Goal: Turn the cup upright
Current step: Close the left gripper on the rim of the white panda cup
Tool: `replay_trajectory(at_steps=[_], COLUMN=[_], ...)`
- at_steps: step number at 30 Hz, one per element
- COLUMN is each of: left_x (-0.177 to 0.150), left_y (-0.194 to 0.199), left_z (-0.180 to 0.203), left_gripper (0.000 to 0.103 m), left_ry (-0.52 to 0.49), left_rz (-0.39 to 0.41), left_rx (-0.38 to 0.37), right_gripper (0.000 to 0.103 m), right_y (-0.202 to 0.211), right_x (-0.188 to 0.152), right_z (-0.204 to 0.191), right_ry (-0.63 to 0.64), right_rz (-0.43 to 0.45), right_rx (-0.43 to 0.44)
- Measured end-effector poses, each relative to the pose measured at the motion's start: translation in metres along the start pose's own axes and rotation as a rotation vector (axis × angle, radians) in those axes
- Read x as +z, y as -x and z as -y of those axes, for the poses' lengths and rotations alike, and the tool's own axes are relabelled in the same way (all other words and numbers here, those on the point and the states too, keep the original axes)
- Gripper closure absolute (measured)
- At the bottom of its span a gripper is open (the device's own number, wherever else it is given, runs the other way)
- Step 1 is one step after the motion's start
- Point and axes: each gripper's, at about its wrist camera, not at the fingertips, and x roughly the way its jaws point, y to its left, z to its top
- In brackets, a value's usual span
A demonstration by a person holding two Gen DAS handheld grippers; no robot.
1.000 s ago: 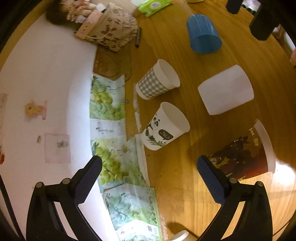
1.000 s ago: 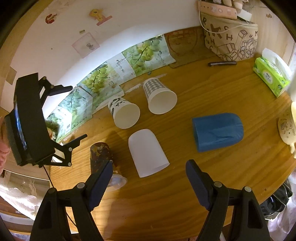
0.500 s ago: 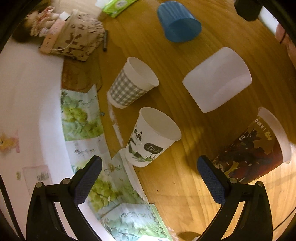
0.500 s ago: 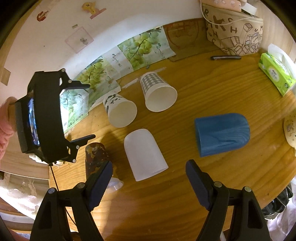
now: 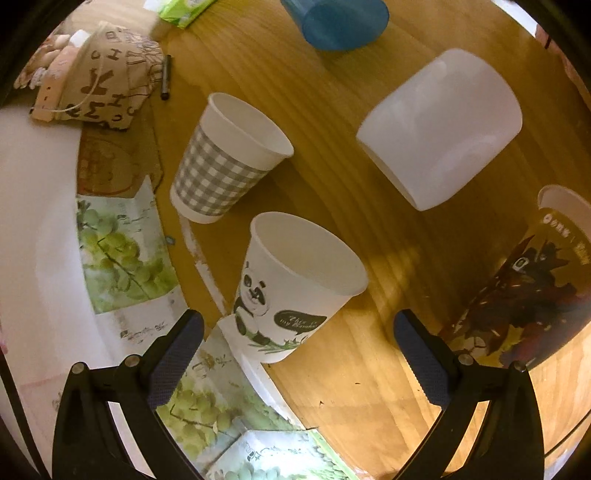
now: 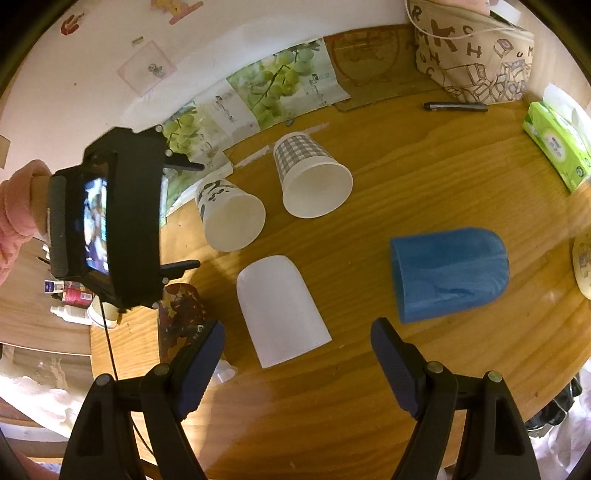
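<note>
Several cups stand on the wooden table. A panda paper cup (image 5: 295, 284) (image 6: 231, 218) and a grey checked paper cup (image 5: 229, 162) (image 6: 312, 179) stand upright. A white plastic cup (image 5: 443, 125) (image 6: 280, 310) and a blue cup (image 5: 336, 18) (image 6: 448, 273) stand upside down. A dark printed cup (image 5: 528, 288) (image 6: 181, 314) stands at the side. My left gripper (image 5: 295, 339) is open, close in front of the panda cup. My right gripper (image 6: 295, 354) is open and empty, just short of the white cup.
A patterned pouch (image 5: 107, 81) (image 6: 476, 59), a pen (image 5: 166, 77) (image 6: 456, 107) and a green tissue pack (image 6: 557, 144) lie at the table's far side. Grape-print paper (image 5: 118, 240) (image 6: 280, 85) lines the wall. The table edge (image 6: 535, 398) runs at lower right.
My left gripper has moved in toward the panda cup, which now looms larger between the fingers. My right gripper has moved closer to the white cup. Both stay open.
</note>
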Motion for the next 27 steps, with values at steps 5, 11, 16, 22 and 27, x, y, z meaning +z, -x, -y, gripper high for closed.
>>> replay_trajectory(at_steps=[5, 11, 16, 22, 27], left_x=[0.002, 0.004, 0.009, 0.013, 0.018], left_y=[-0.01, -0.016, -0.023, -0.028, -0.031], left_z=[0.001, -0.006, -0.011, -0.018, -0.02], left_gripper=[0.001, 0.002, 0.005, 0.006, 0.018], left_ry=[-0.01, 0.005, 0.005, 0.004, -0.003], left_rz=[-0.011, -0.01, -0.018, -0.02, -0.018], left_rx=[-0.047, -0.088, -0.121, -0.137, -0.14], right_gripper=[0.022, 0.021, 0.022, 0.021, 0.022], right_y=[-0.001, -0.004, -0.003, 0.001, 0.003], right_x=[0.003, 0.003, 0.003, 0.001, 0.001], right_z=[0.0, 0.004, 0.007, 0.013, 0.015], right_ry=[-0.007, -0.03, -0.048, -0.071, -0.084], right_rz=[0.007, 0.004, 0.006, 0.013, 0.019], right_rx=[0.005, 0.007, 0.001, -0.008, -0.016])
